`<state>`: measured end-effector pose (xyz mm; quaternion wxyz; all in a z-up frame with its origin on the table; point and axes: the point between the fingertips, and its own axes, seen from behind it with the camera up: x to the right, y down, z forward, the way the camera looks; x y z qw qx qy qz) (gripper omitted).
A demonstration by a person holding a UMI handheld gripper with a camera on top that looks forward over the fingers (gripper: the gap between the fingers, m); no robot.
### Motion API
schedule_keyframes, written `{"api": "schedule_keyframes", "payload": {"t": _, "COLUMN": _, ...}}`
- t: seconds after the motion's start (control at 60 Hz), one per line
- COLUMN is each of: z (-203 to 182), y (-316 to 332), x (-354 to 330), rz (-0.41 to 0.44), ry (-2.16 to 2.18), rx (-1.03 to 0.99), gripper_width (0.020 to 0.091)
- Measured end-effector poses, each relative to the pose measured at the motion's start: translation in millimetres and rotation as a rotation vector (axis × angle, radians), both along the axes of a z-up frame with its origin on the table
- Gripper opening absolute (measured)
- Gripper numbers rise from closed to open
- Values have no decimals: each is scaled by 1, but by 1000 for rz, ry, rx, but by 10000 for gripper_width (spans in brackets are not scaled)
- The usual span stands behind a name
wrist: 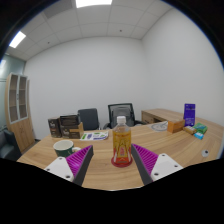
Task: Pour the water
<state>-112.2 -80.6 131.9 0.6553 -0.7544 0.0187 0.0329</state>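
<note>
We see the tongs (113, 161) spread wide, their two fingers reaching forward over the tabletop (110, 178) with purple pads (81, 158) on the inner faces. Between the fingers stands a clear plastic bottle (121, 140), upright on the tabletop, with a pale cap and an orange-to-red tint in its lower part. There is open space on either side of it, so the fingers grip nothing; the bottle sits closer to the right finger than to the left. The hand that carries the tongs is out of our sight; we can only say the tongs are held about level, pointing across the tabletop toward the far wall. Just beyond the left finger sits a pale cup (63, 147) with a green band. Farther back on the tabletop lie some papers (96, 135), dark boxes (63, 126) to the left, and a blue carton (189, 114) with a small green box (200, 130) to the right. Two office chairs (120, 112) stand behind the tabletop against the white wall.
</note>
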Motion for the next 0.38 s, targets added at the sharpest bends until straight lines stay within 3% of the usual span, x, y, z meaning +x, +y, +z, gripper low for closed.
{"api": "schedule_keyframes", "payload": {"t": 0.217, "z": 12, "y": -100, "x": -59, "rz": 133, "ry": -14, "rx": 20, "gripper_width": 839}}
{"api": "schedule_keyframes", "payload": {"t": 0.383, "z": 10, "y": -149, "x": -84, "rz": 162, "ry": -48, "rx": 25, "gripper_width": 839}}
